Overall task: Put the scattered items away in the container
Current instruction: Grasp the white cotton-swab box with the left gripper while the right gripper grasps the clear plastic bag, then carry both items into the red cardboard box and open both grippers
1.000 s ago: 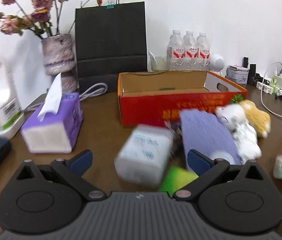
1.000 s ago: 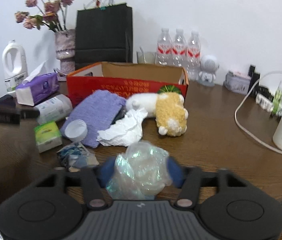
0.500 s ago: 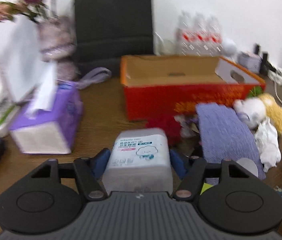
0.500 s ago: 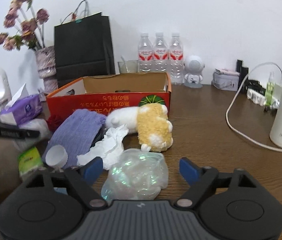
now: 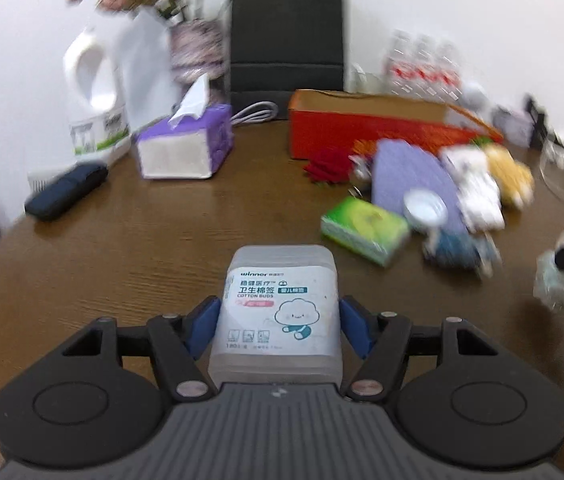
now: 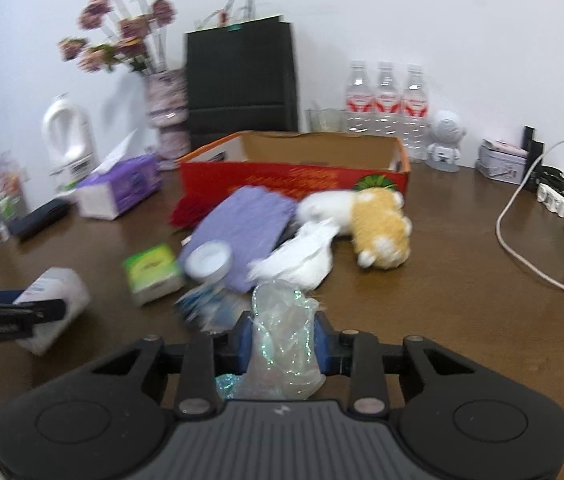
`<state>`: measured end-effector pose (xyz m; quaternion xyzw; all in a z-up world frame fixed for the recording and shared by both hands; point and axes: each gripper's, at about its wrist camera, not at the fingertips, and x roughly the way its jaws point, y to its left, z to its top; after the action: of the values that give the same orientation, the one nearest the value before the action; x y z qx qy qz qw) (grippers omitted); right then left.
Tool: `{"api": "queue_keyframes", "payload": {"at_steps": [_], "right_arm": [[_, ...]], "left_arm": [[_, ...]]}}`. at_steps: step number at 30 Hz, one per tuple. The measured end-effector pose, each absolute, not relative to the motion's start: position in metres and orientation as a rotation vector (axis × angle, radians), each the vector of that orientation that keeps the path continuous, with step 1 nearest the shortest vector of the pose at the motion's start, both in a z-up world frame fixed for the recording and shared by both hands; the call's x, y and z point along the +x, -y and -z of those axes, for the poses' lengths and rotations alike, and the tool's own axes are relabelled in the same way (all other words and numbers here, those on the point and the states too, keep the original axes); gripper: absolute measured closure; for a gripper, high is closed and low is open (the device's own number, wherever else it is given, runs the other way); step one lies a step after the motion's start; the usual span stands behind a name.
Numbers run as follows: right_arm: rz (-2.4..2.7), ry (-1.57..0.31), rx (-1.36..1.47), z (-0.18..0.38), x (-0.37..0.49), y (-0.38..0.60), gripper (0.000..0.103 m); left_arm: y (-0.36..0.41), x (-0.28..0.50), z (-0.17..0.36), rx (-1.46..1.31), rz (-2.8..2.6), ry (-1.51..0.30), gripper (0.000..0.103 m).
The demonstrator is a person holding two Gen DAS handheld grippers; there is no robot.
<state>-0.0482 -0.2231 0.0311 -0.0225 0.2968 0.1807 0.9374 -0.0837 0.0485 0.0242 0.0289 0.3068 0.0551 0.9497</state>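
On the table, box: your red cardboard box (image 6: 294, 178) sits open at the back, beside the black bag; what shows of its inside looks bare, so nothing appears tidied yet.
Left gripper: your left gripper (image 5: 278, 322) has its blue pads pressed on both sides of the cotton bud box (image 5: 278, 304), well short of the container.
Right gripper: your right gripper (image 6: 284, 338) is closing its jaws on the crumpled clear plastic bag (image 6: 282, 344), which sits pinched between the pads.
Left to do: you have the purple cloth (image 6: 248, 226), white lid (image 6: 209, 261), green packet (image 6: 153, 271), crumpled tissue (image 6: 302, 260), plush toy (image 6: 374, 222) and a red item (image 5: 328, 164) loose in front of the box.
Progress: you look early on, with two items picked and none delivered.
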Motion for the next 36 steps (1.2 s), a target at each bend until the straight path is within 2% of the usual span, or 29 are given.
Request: {"api": "queue_keyframes", "payload": {"at_steps": [2, 3, 6, 10, 12, 13, 14, 15, 17, 18, 20, 23, 29, 36], "right_arm": [[-0.383, -0.619, -0.061, -0.027, -0.066, 0.221, 0.072], [-0.393, -0.624, -0.068, -0.025, -0.074, 0.220, 0.067], [-0.408, -0.604, -0.101, -0.022, -0.095, 0.218, 0.039], [-0.397, -0.567, -0.138, -0.026, -0.109, 0.218, 0.037], [-0.388, -0.578, -0.145, -0.027, -0.108, 0.218, 0.037], [-0.378, -0.585, -0.143, -0.026, -0.107, 0.218, 0.037], [-0.370, -0.592, -0.137, -0.026, -0.107, 0.220, 0.037], [-0.369, -0.597, -0.128, -0.025, -0.106, 0.222, 0.037], [-0.385, -0.618, -0.106, -0.022, -0.102, 0.223, 0.048], [-0.394, -0.632, -0.097, -0.019, -0.099, 0.222, 0.065], [-0.397, -0.621, -0.085, -0.017, -0.097, 0.221, 0.066], [-0.401, -0.579, -0.054, -0.025, -0.091, 0.222, 0.079], [-0.388, -0.500, 0.032, -0.063, -0.046, 0.240, 0.080], [-0.354, -0.442, 0.056, -0.121, 0.074, 0.250, 0.080]], "left_arm": [[-0.040, -0.094, -0.023, 0.100, -0.105, -0.622, 0.036], [-0.038, -0.097, -0.024, 0.100, -0.085, -0.625, 0.035], [-0.037, -0.100, -0.025, 0.075, -0.024, -0.644, 0.027], [-0.039, -0.090, -0.024, 0.076, 0.003, -0.679, 0.023], [-0.041, -0.088, -0.022, 0.058, 0.014, -0.707, 0.029], [-0.042, -0.088, -0.021, 0.053, 0.016, -0.712, 0.036], [-0.041, -0.090, -0.019, 0.050, 0.015, -0.705, 0.037], [-0.041, -0.092, -0.019, 0.047, 0.013, -0.699, 0.037], [-0.038, -0.095, -0.019, 0.037, 0.010, -0.690, 0.037], [-0.036, -0.096, -0.020, 0.031, 0.011, -0.681, 0.037], [-0.030, -0.098, -0.025, 0.042, 0.013, -0.646, 0.037], [-0.026, -0.091, -0.038, 0.056, 0.011, -0.586, 0.037], [-0.027, -0.030, -0.076, 0.035, 0.020, -0.504, 0.037], [-0.018, 0.118, -0.127, 0.042, 0.036, -0.468, 0.037]]}}
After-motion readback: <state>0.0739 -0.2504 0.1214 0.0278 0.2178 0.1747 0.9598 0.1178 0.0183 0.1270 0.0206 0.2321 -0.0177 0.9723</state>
